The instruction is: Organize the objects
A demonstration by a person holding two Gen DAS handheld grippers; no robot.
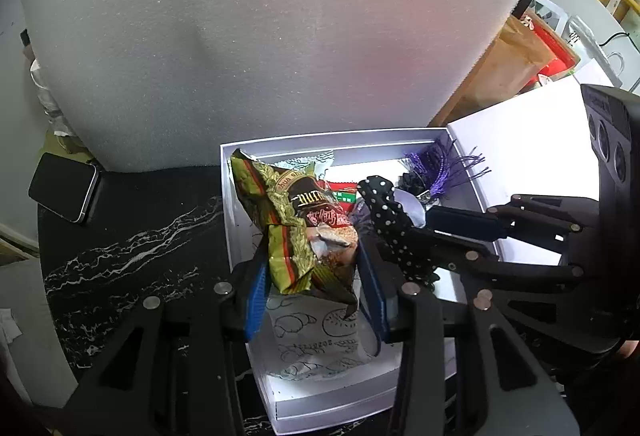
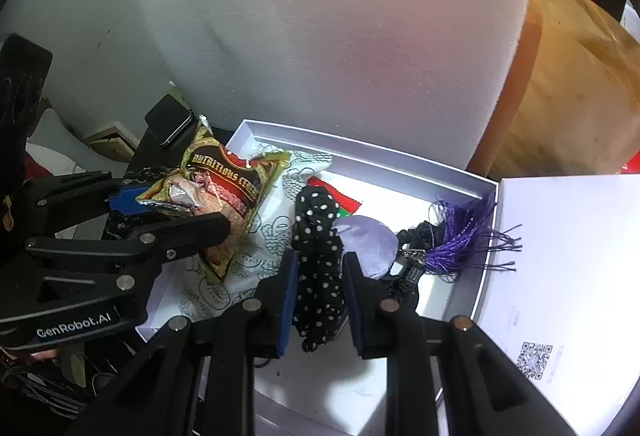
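- Holding two things at once over the white box: the left gripper has its blue pads pressed on the sides of a green-and-gold cereal packet, crumpled end up, probably so it can be lifted out or set down without dragging the white bread bag lying under it.
- The right gripper is clamped on a black polka-dot fabric piece, near the middle of the box, which hangs limp between the fingers.
- Just right of it sit a lilac pad and a purple tassel, bunched at the box's far right corner, so looks like soft stuff goes right and snacks go left.
- A red sachet peeks out behind.
- A phone rests far left on the black marbled table, well apart from the box.
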